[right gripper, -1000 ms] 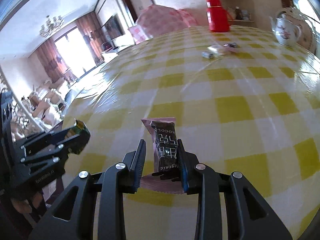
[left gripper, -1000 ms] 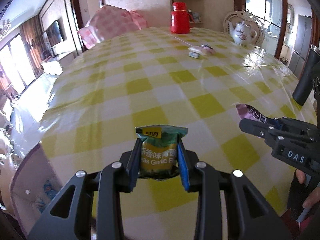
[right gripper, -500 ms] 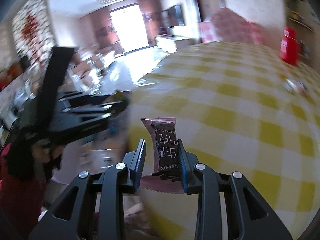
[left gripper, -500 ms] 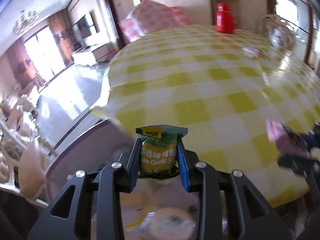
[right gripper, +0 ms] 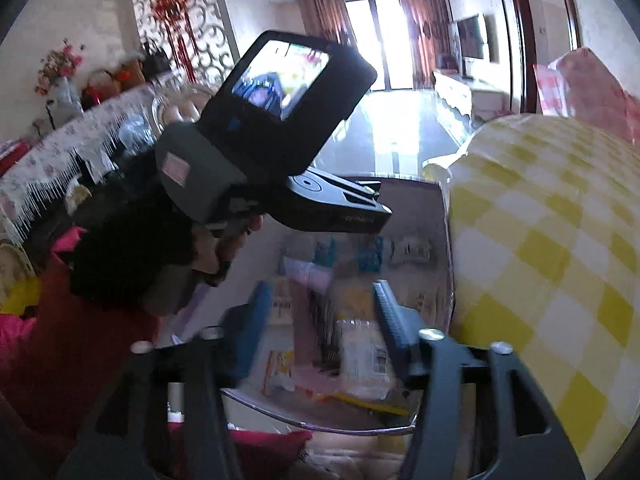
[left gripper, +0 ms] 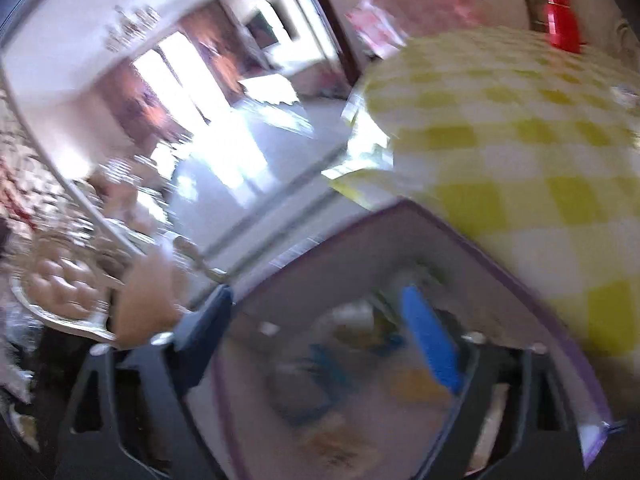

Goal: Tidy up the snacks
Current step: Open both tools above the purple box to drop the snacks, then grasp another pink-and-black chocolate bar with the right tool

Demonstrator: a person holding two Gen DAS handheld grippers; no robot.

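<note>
A clear bin with a purple rim (left gripper: 500,264) stands below the table's left edge, with several blurred snack packets (left gripper: 352,332) in it. My left gripper (left gripper: 316,328) hangs over the bin, its jaws opening wide with nothing between the pads. In the right wrist view the same bin (right gripper: 447,264) lies under my right gripper (right gripper: 320,316), whose jaws are opening; no pad presses on a packet. Loose packets (right gripper: 360,348) lie blurred below it. The left gripper (right gripper: 380,204) shows there too, held by a hand (right gripper: 230,244) just above the bin's far side.
The table with a yellow-checked cloth (left gripper: 520,140) fills the right side, and its edge (right gripper: 452,216) runs along the bin. A red flask (left gripper: 562,20) stands far back on it. A person's red sleeve (right gripper: 80,340) is at the left. Chairs stand beyond.
Both grippers swung left off the table to above the bin and opened. The green garlic packet and the chocolate bar are no longer between the pads.
</note>
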